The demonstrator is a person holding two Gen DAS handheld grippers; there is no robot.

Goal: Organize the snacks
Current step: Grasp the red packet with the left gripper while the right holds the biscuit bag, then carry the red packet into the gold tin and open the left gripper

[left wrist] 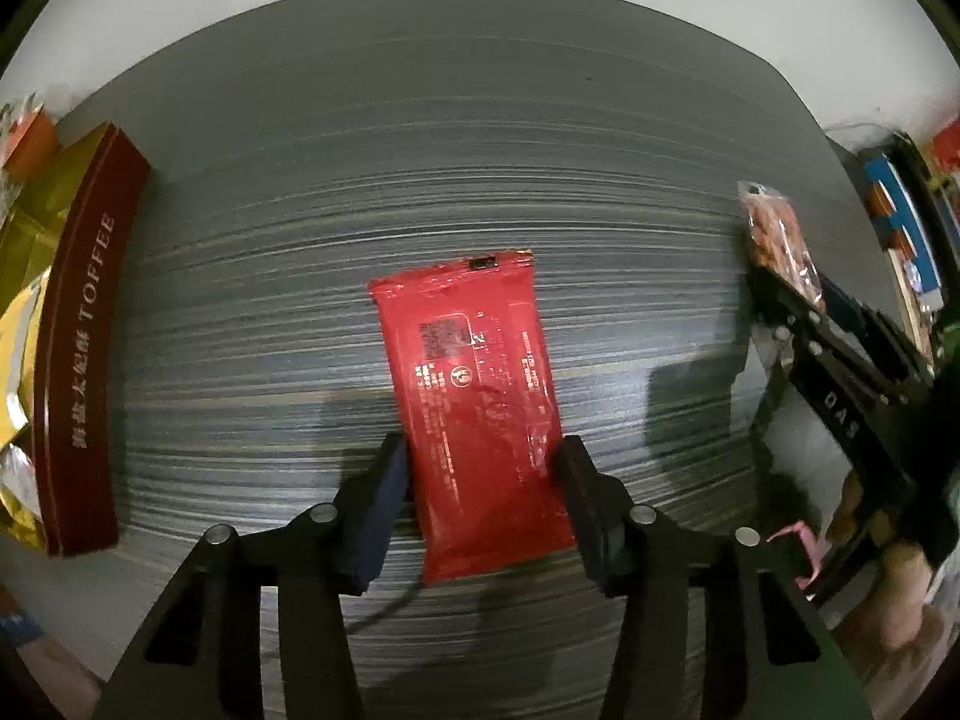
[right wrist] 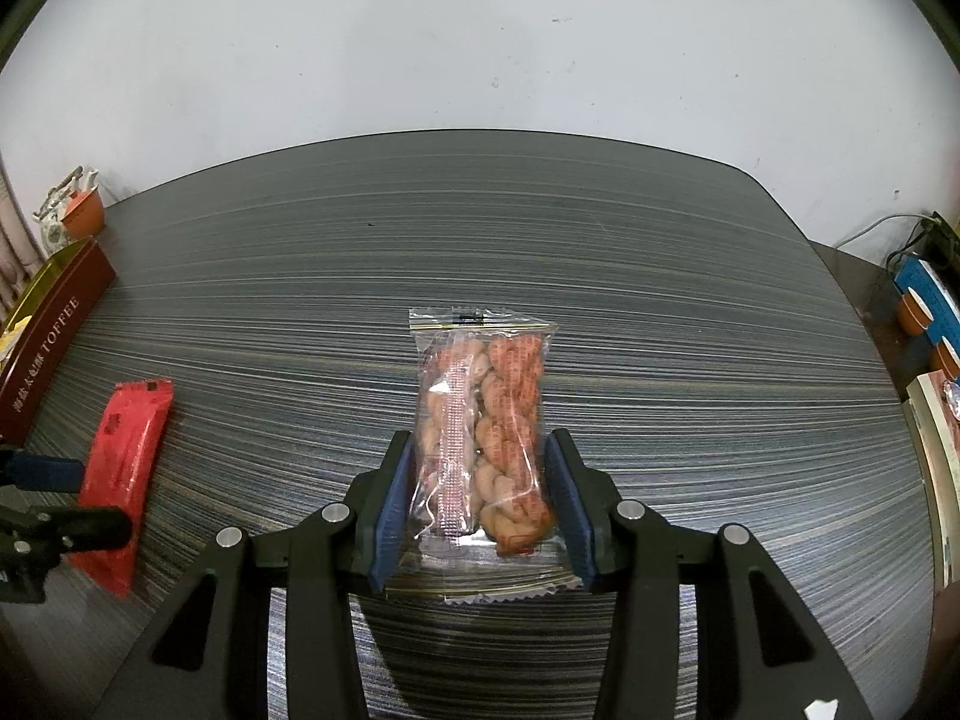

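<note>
My left gripper (left wrist: 483, 462) is shut on a red snack packet (left wrist: 474, 396) and holds it above the dark striped table (left wrist: 420, 180). The packet also shows in the right wrist view (right wrist: 123, 468) at the far left, with the left gripper's fingers (right wrist: 42, 474) on it. My right gripper (right wrist: 480, 456) is shut on a clear packet of twisted fried dough (right wrist: 483, 426). That packet and the right gripper appear at the right of the left wrist view (left wrist: 780, 252). A dark red toffee box (left wrist: 84, 348) stands at the table's left edge, also in the right wrist view (right wrist: 51, 336).
Gold foil wrappers (left wrist: 24, 276) fill the toffee box. A small orange cup (right wrist: 81, 219) sits behind it at the table's far left. Blue and orange items (right wrist: 924, 300) and a cable lie on a lower surface to the right. A white wall (right wrist: 480, 30) rises behind the table.
</note>
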